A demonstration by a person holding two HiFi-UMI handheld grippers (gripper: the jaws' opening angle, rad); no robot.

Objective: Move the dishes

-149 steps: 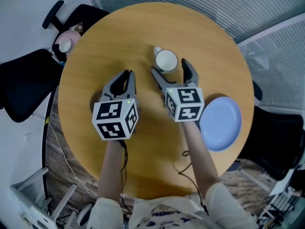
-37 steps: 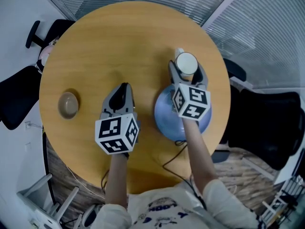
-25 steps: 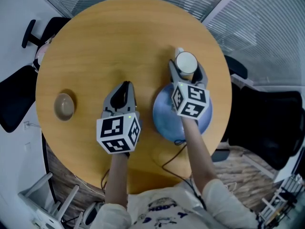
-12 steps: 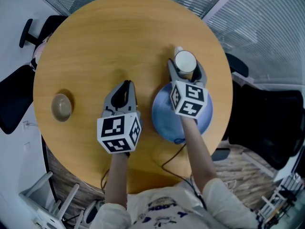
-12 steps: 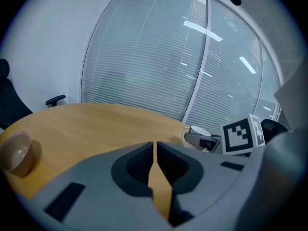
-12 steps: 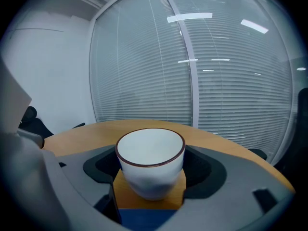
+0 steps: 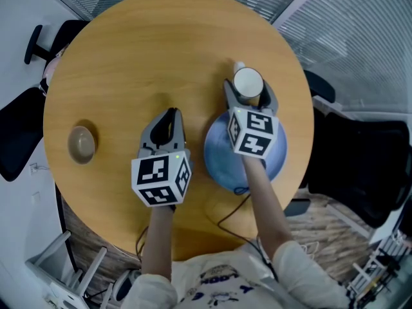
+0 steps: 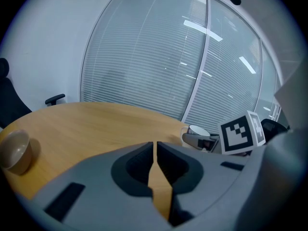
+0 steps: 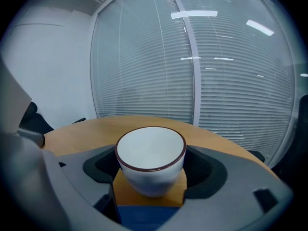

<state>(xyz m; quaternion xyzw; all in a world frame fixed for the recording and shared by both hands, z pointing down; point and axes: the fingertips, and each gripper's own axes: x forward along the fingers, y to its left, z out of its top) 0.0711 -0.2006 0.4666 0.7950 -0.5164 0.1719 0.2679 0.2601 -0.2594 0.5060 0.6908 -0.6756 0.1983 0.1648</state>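
Note:
A white cup with a dark rim [image 7: 248, 81] [image 9: 150, 150] sits between the jaws of my right gripper [image 7: 247, 91] [image 9: 151, 165], which is shut on its sides. The cup hangs just past the far rim of a blue plate [image 7: 222, 163] [image 9: 144, 218] on the round wooden table [image 7: 148, 50]. My left gripper [image 7: 170, 112] [image 8: 155, 146] hovers left of the plate, shut, with only a slit between its tips and nothing in it. A small brown bowl [image 7: 82, 144] [image 8: 14, 150] rests near the table's left edge. The left gripper view also catches the cup [image 8: 197, 130] at the right.
Black office chairs stand off the table at the left [image 7: 16, 134] and right [image 7: 360, 166]. Window blinds run behind the table's far side. Bare wood lies between the bowl and the left gripper.
Six seconds ago the right gripper stood open around the cup with the plate off to its right. Now it grips the cup by the plate's far rim. In the last second, hardly any motion.

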